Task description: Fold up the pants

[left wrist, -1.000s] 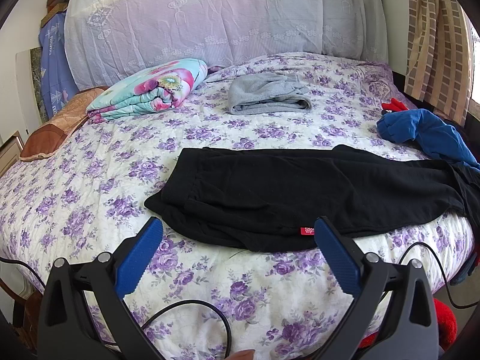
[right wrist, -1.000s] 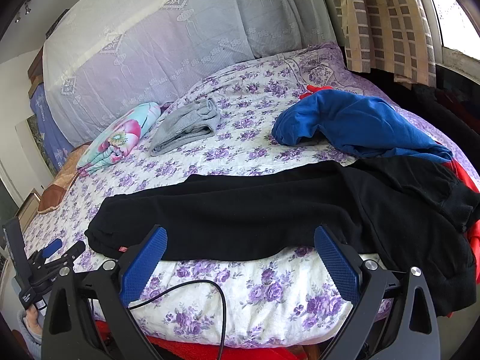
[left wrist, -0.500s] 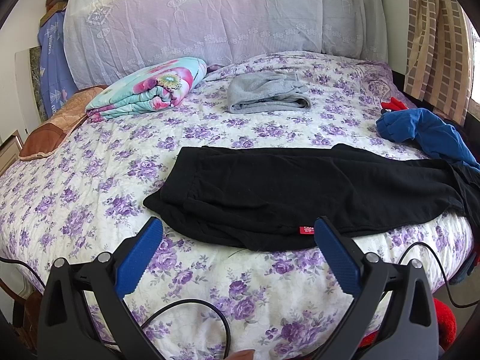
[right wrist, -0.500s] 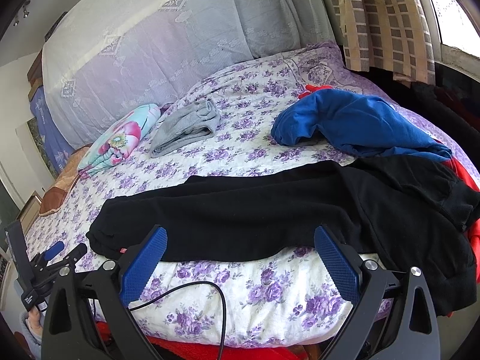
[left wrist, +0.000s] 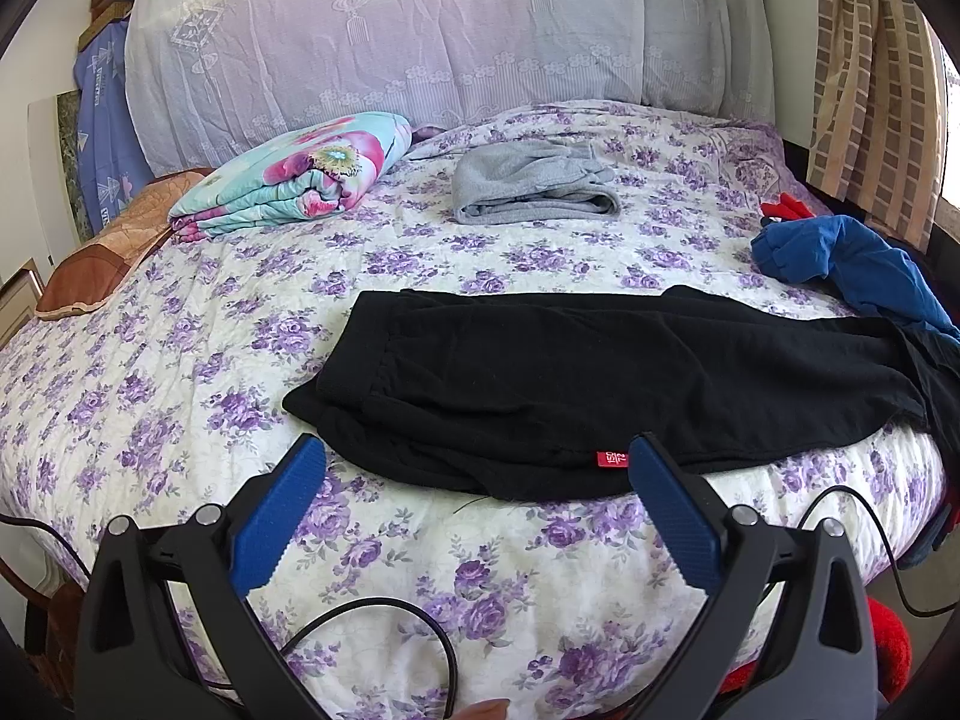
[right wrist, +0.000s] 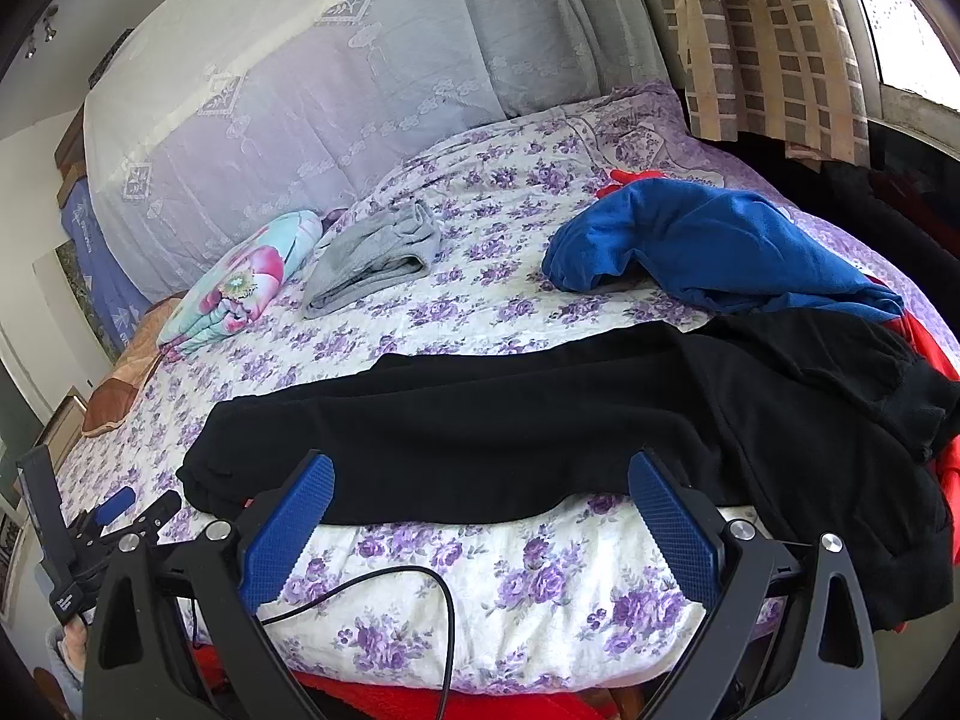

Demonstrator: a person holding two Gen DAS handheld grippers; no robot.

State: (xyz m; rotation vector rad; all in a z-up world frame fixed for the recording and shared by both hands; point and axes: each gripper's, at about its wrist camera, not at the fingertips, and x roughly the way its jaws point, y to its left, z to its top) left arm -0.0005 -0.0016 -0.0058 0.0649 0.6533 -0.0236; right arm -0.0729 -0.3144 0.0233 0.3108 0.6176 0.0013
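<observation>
Black pants (left wrist: 600, 378) lie flat across the near edge of the bed (left wrist: 180, 360), waistband to the left, a red tag at the near hem. Left gripper (left wrist: 477, 468) hovers just short of them, fingers (left wrist: 276, 516) spread wide, holding nothing. Right gripper (right wrist: 480, 480) likewise released, near the hem. Grey folded garment (left wrist: 528, 189) well beyond; blue garment (right wrist: 708, 246) lies at the right.

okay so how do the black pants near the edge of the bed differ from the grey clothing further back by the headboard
The black fabric pants lie spread out lengthwise along the near edge of the bed; the grey fabric garment sits folded into a compact bundle far back. The black pants cover much more of the floral bedspread than the grey bundle. The black pants show a small red label; the grey garment shows none. Neither is held by a gripper.
</observation>
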